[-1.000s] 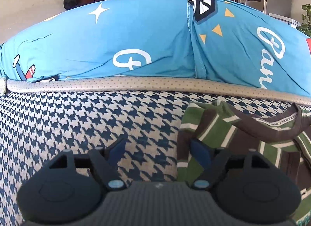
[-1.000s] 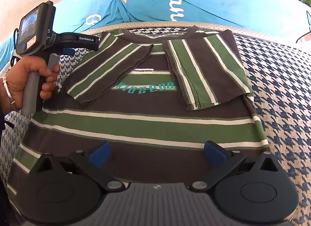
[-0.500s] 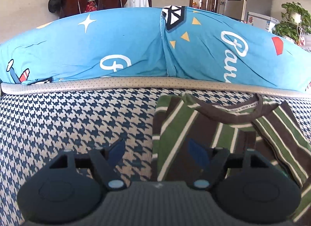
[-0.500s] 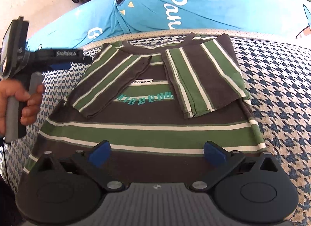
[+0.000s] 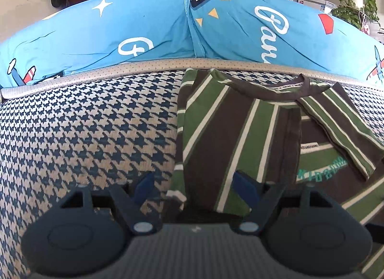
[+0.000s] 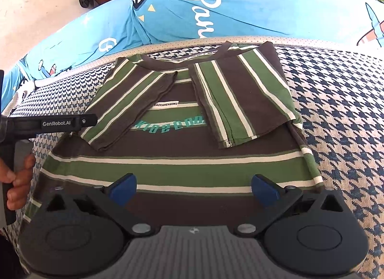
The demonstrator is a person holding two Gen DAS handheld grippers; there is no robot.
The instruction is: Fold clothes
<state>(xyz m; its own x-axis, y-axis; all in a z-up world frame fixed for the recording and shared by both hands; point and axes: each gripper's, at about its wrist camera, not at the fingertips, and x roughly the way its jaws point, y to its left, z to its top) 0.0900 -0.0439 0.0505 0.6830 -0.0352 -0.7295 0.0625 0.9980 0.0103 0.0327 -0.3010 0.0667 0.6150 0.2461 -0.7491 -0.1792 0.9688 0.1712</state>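
A: Left wrist view first, pls. Where's the shirt?

B: Striped T-shirt [image 5: 240, 135], green/brown/cream, lies flat on the houndstooth sofa seat [image 5: 84, 135], collar toward the blue cushions [image 5: 144, 34]. Left gripper [image 5: 192, 185] hangs low over the shirt's left edge, jaws wide apart, nothing btwn them. Near sleeve [image 5: 240, 149] is folded in over the chest; its cuff end sits right btwn the blue pads.

A: And right wrist view?

B: Whole T-shirt [image 6: 182, 163] shows. Both sleeves folded inward, left sleeve [image 6: 129, 103] and right sleeve [image 6: 242, 96], w/ the teal chest print [image 6: 170, 123] visible btwn them. Right gripper [image 6: 193, 190] sits over the lower body near the hem, jaws fully spread, empty. Person's hand [image 6: 16, 178] on the other tool's grip at far left.

A: Handling?

B: Prob. thin knit: light, limp, zero stiffness, will sag and drag if lifted by one pt. Seat weave looks grippy, so expect some cling. Best hold imo: pinch at the hem corners or side seams, both layers, one gripper per side, so folded sleeves don't flop open. Avoid mid-panel pinches; they'd bunch it.
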